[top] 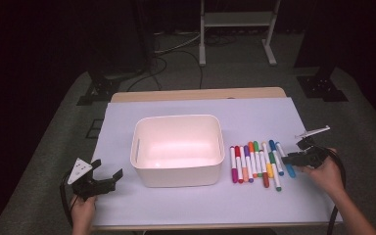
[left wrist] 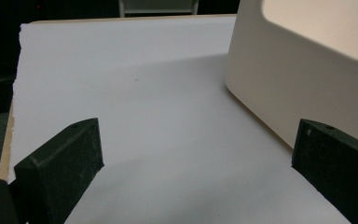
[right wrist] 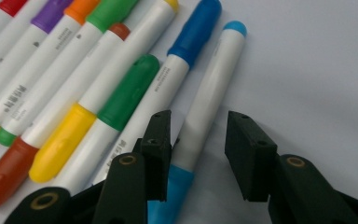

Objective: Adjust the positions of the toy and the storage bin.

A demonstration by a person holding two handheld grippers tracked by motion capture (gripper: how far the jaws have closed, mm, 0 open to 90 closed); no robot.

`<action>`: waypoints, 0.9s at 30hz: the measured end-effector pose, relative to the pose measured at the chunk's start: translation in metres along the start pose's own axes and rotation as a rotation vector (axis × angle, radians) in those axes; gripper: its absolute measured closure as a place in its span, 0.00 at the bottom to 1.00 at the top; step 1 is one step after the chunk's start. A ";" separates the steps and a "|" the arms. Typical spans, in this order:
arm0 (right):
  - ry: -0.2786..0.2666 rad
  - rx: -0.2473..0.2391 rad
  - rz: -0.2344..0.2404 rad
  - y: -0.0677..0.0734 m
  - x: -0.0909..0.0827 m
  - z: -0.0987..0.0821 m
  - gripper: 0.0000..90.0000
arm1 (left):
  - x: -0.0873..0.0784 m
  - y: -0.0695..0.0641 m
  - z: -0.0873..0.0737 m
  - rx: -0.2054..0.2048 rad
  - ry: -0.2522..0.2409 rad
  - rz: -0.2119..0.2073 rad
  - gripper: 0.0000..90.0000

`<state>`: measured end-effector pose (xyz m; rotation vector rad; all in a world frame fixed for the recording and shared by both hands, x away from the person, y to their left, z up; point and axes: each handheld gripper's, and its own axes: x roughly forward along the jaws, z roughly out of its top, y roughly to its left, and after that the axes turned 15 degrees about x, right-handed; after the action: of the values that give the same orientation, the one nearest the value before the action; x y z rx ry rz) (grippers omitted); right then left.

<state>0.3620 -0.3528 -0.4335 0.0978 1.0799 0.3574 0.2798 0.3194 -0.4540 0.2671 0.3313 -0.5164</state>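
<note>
high view: my right gripper (top: 293,157) sits at the row's right end to start with the outermost marker; ten markers (top: 256,164) lie side by side on the bench (top: 186,203); one white bin (top: 177,149) just left of them, likely where they go; my left gripper (top: 108,175) waits beside it
left gripper view: jaws wide, nothing between; bin wall (left wrist: 289,79) near
right gripper view: jaws narrowed around the light-blue marker (right wrist: 205,102); left pad at its barrel, right pad apart; not yet pinched

The left tongs (top: 108,177), held low at the frame's lower left, stand wide apart, while the right tongs (top: 288,159) at the right edge are narrowed but not shut.
</note>
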 end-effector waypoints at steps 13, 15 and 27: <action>0.005 0.053 -0.046 -0.005 -0.003 -0.002 0.84 | 0.000 0.000 0.000 0.000 0.000 0.001 0.01; 0.009 0.069 -0.037 -0.006 -0.005 -0.004 0.84 | 0.000 0.000 0.000 0.000 0.001 0.000 0.01; -0.032 0.061 0.113 0.008 -0.040 -0.011 0.84 | 0.000 -0.001 0.000 0.002 0.002 0.004 0.01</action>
<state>0.3333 -0.3597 -0.4033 0.2188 1.0562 0.4238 0.2796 0.3188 -0.4539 0.2705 0.3322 -0.5123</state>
